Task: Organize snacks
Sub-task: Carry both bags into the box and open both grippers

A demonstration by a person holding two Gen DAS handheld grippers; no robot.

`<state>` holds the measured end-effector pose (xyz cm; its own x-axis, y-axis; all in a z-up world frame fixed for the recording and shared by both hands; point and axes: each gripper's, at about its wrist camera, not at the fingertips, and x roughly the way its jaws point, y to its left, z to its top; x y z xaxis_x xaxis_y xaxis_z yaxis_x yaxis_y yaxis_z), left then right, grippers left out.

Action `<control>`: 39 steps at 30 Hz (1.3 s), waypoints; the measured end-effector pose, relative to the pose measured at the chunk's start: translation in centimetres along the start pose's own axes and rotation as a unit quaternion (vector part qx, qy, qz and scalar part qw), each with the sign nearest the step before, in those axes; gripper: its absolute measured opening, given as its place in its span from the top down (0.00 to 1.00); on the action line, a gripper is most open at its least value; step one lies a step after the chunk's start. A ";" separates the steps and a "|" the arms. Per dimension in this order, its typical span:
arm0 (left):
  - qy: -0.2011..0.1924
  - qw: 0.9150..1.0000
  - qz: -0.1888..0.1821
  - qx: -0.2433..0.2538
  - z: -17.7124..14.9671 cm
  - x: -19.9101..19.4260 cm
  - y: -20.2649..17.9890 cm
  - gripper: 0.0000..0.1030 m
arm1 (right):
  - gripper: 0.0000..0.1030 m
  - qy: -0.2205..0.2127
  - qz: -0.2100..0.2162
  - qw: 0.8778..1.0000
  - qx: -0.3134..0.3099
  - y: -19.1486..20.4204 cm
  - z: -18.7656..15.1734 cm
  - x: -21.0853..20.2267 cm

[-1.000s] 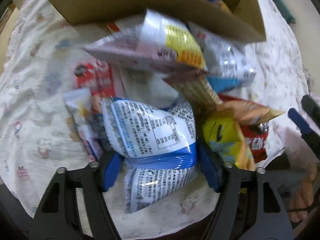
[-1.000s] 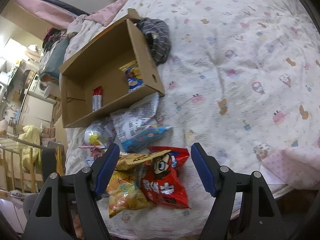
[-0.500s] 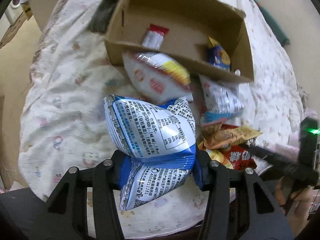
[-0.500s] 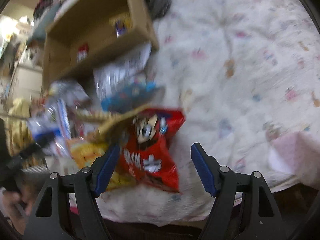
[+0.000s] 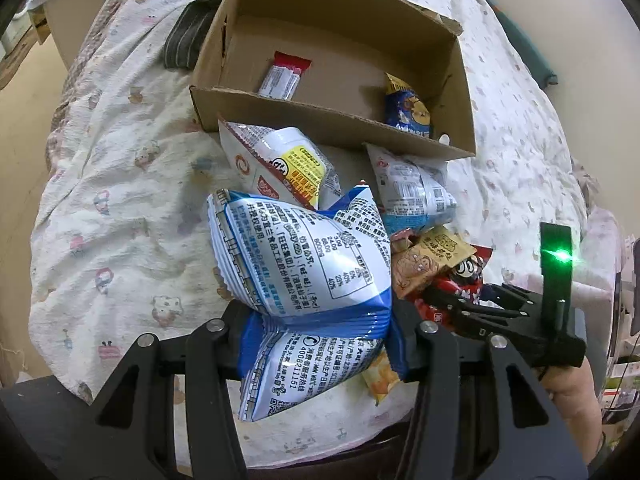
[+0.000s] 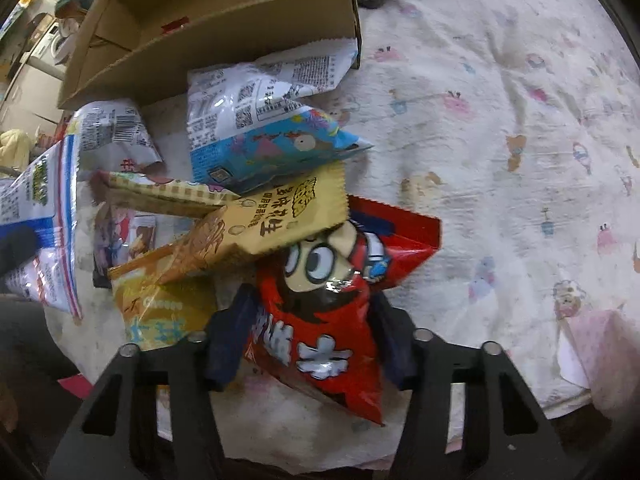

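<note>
My left gripper (image 5: pixel 318 344) is shut on a blue-and-white snack bag (image 5: pixel 304 264) and holds it above the bed, short of the cardboard box (image 5: pixel 328 114). The box holds a red-and-white bar (image 5: pixel 282 76) and a small blue packet (image 5: pixel 408 110). My right gripper (image 6: pixel 310 340) has its fingers closed against both sides of a red snack bag (image 6: pixel 332 300) that lies on the bed. A tan bag (image 6: pixel 264 220), a yellow cheese bag (image 6: pixel 160 312) and a blue-and-white bag (image 6: pixel 260 120) lie piled beside it. The right gripper also shows in the left wrist view (image 5: pixel 460 304).
The bed has a white printed sheet (image 6: pixel 500 140). A white-and-yellow bag (image 5: pixel 280 164) lies in front of the box. A dark striped cloth (image 5: pixel 188 36) lies beside the box at the back. The bed edge runs along the bottom of both views.
My left gripper has lifted the blue-and-white bag up and back, so the box interior shows. My right gripper has dropped to the red bag and closed on it.
</note>
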<state>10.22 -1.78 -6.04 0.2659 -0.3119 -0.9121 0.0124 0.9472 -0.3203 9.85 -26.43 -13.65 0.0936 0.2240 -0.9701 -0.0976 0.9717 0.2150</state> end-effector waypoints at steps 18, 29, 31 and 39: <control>-0.097 0.995 0.015 0.012 1.2 -3.4 -0.3 0.55 | 0.64 -0.196 0.120 0.968 0.103 -5.7 0.1 -11.0; -0.114 0.993 0.023 0.000 1.6 -3.6 0.7 0.55 | 0.64 -0.240 0.204 0.949 0.032 -2.1 0.1 -12.1; -0.113 0.993 0.027 0.003 1.6 -3.5 0.7 0.55 | 0.64 -0.242 0.206 0.948 0.027 -1.8 0.4 -12.0; -0.123 0.992 0.025 0.003 3.8 -5.0 0.4 0.55 | 0.64 -0.253 0.219 0.942 0.030 -1.5 2.8 -12.8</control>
<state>12.55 0.47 -0.65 0.4928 -0.2372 -0.8372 -0.0020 0.9618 -0.2737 11.55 -30.55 -1.23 0.5191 0.5969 -0.6118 -0.1813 0.7764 0.6036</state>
